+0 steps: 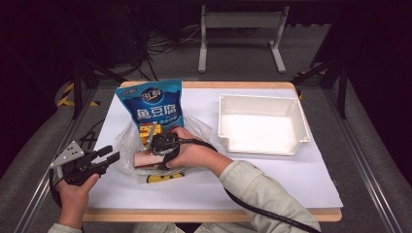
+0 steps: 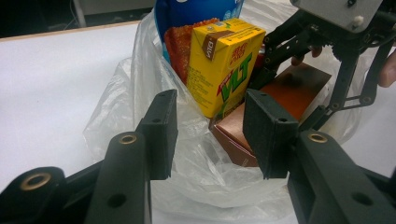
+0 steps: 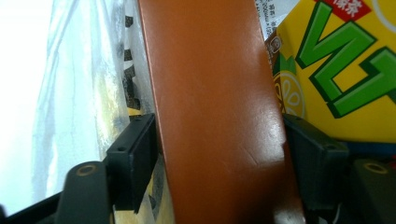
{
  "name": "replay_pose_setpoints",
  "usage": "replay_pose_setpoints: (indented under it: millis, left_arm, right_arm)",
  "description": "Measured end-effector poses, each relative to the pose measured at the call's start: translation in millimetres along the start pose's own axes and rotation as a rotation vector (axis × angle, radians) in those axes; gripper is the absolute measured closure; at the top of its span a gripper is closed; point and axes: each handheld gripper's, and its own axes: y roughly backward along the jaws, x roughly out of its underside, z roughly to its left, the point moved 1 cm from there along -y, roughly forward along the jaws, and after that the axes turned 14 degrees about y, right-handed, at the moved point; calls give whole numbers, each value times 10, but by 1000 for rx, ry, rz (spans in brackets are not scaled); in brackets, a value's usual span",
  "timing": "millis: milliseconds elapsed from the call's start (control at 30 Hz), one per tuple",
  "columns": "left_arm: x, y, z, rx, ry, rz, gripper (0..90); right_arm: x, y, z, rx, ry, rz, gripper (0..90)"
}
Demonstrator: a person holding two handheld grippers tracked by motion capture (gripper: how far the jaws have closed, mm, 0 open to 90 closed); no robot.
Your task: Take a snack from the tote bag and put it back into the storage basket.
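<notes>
A clear plastic bag [image 1: 127,141] lies open at the table's left middle. In it stand a blue snack pouch [image 1: 154,104] and a yellow drink carton [image 2: 224,65], with a brown box [image 3: 215,116] lying beside the carton. My right gripper [image 3: 219,158] reaches into the bag, and its pads press on both long sides of the brown box. At the bag's left edge, my left gripper [image 1: 109,155] points toward the bag mouth. Its jaws stand apart, the pads [image 2: 161,130] gripping nothing, and crumpled plastic lies just ahead of them.
A white plastic tray [image 1: 257,101] stands at the back right of the white table cover [image 1: 272,179]. A red-orange snack pack [image 2: 180,46] leans behind the carton. A metal stand and cables lie on the floor beyond the table.
</notes>
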Motion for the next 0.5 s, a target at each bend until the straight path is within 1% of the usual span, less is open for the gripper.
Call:
replay_pose_setpoints:
  millis: [33, 100, 167, 200, 367, 500]
  left_arm:
    - [1, -1, -1, 0, 3, -1, 558]
    - [-1, -1, 0, 0, 1, 2, 558]
    - [-2, 1, 2, 0, 2, 1, 558]
    - [-2, 1, 2, 0, 2, 1, 558]
    - [-1, 2, 5, -1, 5, 0, 558]
    - [-3, 3, 6, -2, 5, -2, 558]
  right_arm:
    - [-1, 0, 0, 3, 8, 10, 354]
    - [5, -1, 4, 10, 18, 9, 373]
    - [7, 17, 10, 23, 45, 11, 410]
    - [7, 17, 10, 23, 45, 11, 410]
    - [24, 78, 11, 52, 68, -16, 426]
    - [12, 164, 13, 67, 70, -45, 426]
